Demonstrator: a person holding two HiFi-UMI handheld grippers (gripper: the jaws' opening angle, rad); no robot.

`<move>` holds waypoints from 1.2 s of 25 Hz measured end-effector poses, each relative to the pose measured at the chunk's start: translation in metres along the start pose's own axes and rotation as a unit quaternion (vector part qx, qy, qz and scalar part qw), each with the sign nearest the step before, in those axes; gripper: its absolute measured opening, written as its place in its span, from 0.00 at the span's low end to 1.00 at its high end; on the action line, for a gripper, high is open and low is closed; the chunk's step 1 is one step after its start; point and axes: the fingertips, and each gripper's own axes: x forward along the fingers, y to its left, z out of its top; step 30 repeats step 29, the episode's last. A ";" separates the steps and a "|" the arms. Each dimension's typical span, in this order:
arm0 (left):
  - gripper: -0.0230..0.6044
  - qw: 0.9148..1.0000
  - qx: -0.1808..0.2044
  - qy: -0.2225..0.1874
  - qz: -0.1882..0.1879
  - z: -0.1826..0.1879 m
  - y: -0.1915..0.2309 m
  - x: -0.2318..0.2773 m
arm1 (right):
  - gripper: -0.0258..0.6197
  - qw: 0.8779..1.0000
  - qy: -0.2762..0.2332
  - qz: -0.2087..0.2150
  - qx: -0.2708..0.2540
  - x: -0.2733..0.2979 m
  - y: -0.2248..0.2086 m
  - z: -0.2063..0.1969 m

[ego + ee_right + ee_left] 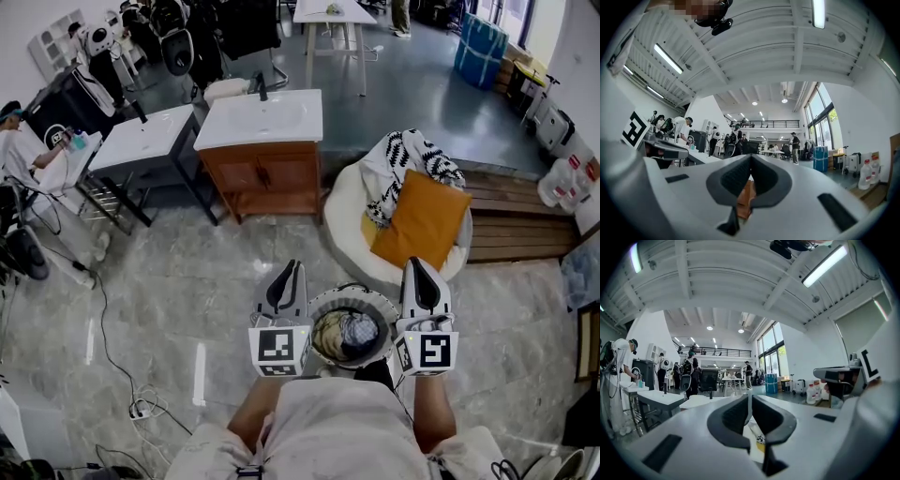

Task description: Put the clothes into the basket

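A round dark basket (324, 305) stands on the floor right in front of me, with a grey checked cloth and other clothes (349, 330) inside it. Beyond it, a black-and-white patterned garment (409, 157) lies on a white beanbag (342, 217) beside an orange cushion (424, 221). My left gripper (292, 269) is held level at the basket's left side and my right gripper (418, 265) at its right side. In the left gripper view the jaws (750, 401) are shut with nothing between them. The right gripper's jaws (751, 159) are likewise shut and hold nothing.
A wooden cabinet with a white sink top (263, 141) stands ahead on the left, with a white table (150, 141) beside it. A slatted wooden bench (511, 217) lies to the right of the beanbag. Cables and a power strip (141, 405) trail over the floor at left. People stand at the back left.
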 end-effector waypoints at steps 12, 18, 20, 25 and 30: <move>0.07 1.000 0.000 -0.003 -0.001 -0.001 0.001 -0.007 | 0.02 1.000 0.002 0.011 -0.016 -0.005 0.013 0.002; 0.07 1.000 -0.003 -0.004 0.001 -0.002 0.002 -0.007 | 0.02 1.000 0.003 0.016 -0.019 -0.004 0.015 0.000; 0.06 1.000 -0.005 -0.003 0.001 -0.003 0.001 -0.008 | 0.02 1.000 0.004 0.016 -0.018 -0.005 0.015 0.000; 0.06 1.000 -0.020 -0.006 -0.001 -0.005 0.003 -0.008 | 0.02 1.000 0.005 0.019 -0.019 -0.004 0.017 -0.003; 0.06 1.000 -0.023 -0.006 -0.001 -0.007 0.002 -0.004 | 0.02 1.000 0.004 0.020 -0.019 -0.003 0.015 -0.005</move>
